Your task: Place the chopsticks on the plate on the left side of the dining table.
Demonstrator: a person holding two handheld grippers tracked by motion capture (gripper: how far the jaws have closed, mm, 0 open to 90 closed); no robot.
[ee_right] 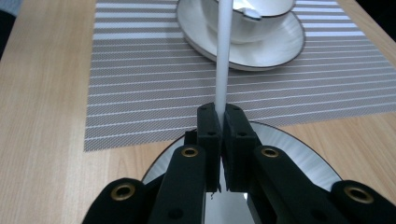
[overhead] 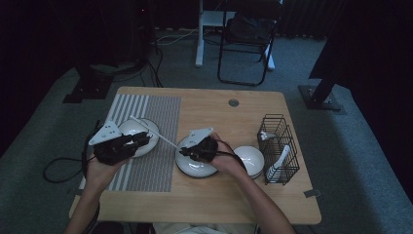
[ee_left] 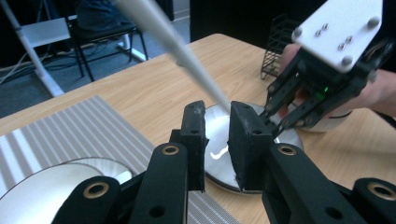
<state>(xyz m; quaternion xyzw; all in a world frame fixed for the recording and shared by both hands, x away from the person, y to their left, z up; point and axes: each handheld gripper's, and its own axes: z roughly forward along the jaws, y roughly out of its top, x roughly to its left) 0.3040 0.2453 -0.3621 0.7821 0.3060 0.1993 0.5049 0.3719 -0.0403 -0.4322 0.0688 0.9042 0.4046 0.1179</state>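
The right gripper (ee_right: 219,122) has its jaws clamped on a white stick (ee_right: 222,56) above a plate (ee_right: 299,154); the stick slants from there toward the bowl (ee_right: 252,14) on the striped mat (ee_right: 140,88). The left gripper (ee_left: 217,128) has its jaws slightly parted with nothing between them; it hovers over the mat's edge. A wire rack (overhead: 278,146) stands at the table's (overhead: 209,195) right.

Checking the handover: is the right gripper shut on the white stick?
Shut on it. In the right gripper view the right gripper pinches the white stick between its pads, no gap showing.
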